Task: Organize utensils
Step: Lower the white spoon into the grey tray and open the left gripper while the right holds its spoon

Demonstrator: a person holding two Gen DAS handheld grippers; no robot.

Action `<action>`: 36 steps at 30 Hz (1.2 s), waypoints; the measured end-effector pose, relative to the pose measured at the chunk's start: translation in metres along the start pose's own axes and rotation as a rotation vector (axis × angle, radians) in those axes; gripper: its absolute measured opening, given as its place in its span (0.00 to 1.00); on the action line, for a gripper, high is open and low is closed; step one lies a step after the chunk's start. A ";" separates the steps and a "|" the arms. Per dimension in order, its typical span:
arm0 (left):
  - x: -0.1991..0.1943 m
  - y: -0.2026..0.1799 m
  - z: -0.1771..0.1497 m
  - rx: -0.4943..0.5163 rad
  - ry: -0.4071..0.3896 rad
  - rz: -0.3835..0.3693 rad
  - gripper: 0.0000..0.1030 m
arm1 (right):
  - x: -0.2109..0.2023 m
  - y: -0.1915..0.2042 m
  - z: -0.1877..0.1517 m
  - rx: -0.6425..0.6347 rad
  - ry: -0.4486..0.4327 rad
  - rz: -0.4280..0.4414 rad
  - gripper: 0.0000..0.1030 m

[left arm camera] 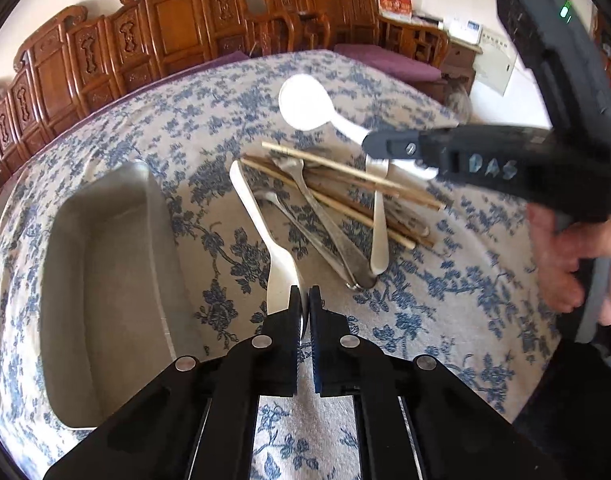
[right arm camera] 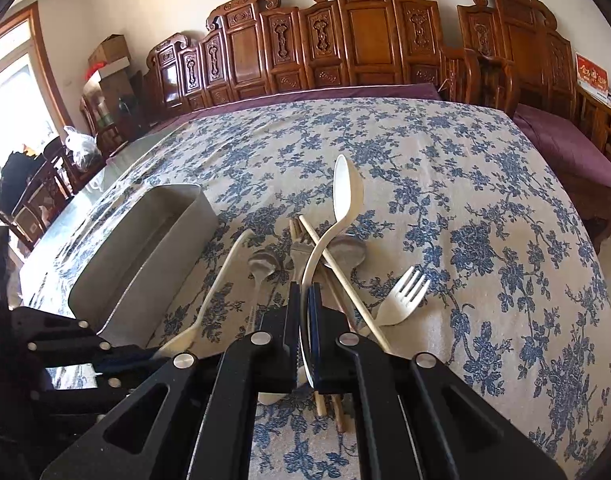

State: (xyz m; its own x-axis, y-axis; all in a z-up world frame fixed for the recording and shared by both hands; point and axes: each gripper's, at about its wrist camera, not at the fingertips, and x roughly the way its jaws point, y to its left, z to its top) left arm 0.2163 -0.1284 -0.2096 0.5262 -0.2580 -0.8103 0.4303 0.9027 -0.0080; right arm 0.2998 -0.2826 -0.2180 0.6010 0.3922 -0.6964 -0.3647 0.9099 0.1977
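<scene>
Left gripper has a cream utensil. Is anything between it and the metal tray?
Nothing visible. The left gripper holds the cream utensil just right of the metal tray; only bare tablecloth lies between, and the utensil pile sits farther right.

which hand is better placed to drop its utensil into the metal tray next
Left, probably. The left gripper, shut on a cream utensil, sits right beside the metal tray; the right gripper holds its cream spoon farther away.

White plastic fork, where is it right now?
In the right wrist view the white plastic fork lies on the floral tablecloth, right of the utensil pile, tines pointing up-right, just right of the wooden chopstick.
</scene>
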 end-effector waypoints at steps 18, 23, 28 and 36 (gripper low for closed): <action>-0.065 0.057 0.012 -0.057 -0.083 0.056 0.03 | -0.008 0.038 -0.003 -0.033 -0.043 -0.014 0.05; -0.057 0.083 0.007 -0.095 -0.044 0.055 0.03 | -0.004 0.047 -0.004 -0.058 -0.031 -0.004 0.05; -0.040 0.106 -0.003 -0.154 0.008 0.040 0.03 | -0.001 0.052 -0.004 -0.066 -0.025 0.001 0.05; -0.026 0.120 -0.013 -0.188 0.036 0.054 0.04 | 0.008 0.063 -0.006 -0.077 0.000 0.009 0.05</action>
State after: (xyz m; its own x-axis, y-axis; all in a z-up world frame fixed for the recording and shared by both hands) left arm 0.2449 -0.0086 -0.1967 0.5171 -0.1982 -0.8327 0.2562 0.9641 -0.0704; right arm 0.2773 -0.2234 -0.2150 0.5975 0.4005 -0.6947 -0.4241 0.8931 0.1501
